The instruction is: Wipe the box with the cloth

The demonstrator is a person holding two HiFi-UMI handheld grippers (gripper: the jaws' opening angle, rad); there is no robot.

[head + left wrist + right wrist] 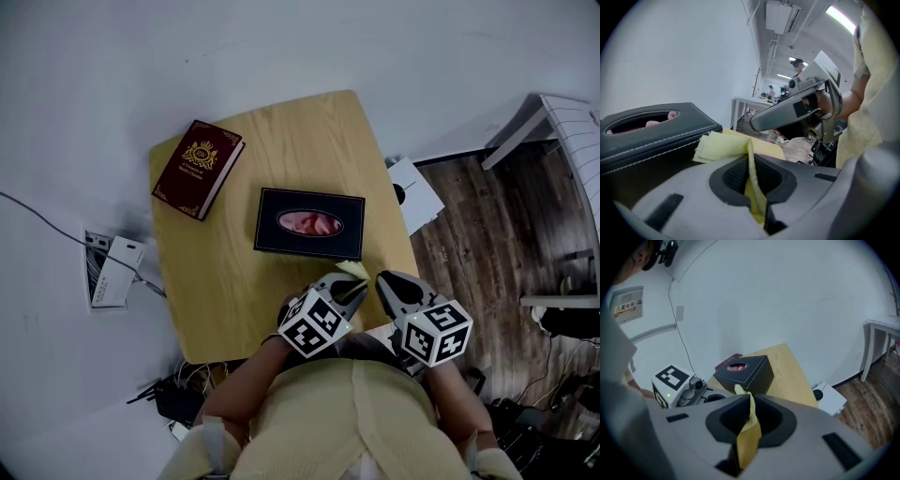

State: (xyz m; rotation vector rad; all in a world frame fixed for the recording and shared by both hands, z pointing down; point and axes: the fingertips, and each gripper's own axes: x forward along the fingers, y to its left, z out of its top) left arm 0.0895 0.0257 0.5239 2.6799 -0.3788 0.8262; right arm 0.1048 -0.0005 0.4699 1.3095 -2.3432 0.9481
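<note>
A black tissue box point(309, 223) with pink tissue in its oval slot sits mid-table on the wooden table point(309, 131). Both grippers hover at the near table edge, just in front of the box. A yellow cloth point(354, 272) stretches between them. My left gripper point(751, 161) is shut on one part of the cloth point(723, 145), which lies close beside the box's point(651, 133) corner. My right gripper point(749, 404) is shut on another fold of the cloth point(749, 434), with the box point(749, 373) right ahead. In the head view the left gripper point(352, 289) and right gripper point(386, 286) stand side by side.
A dark red book point(198, 169) lies at the table's far left corner. On the floor are a white device with cables point(112, 272) to the left and a white box point(415, 195) to the right. White furniture point(562, 122) stands at the right.
</note>
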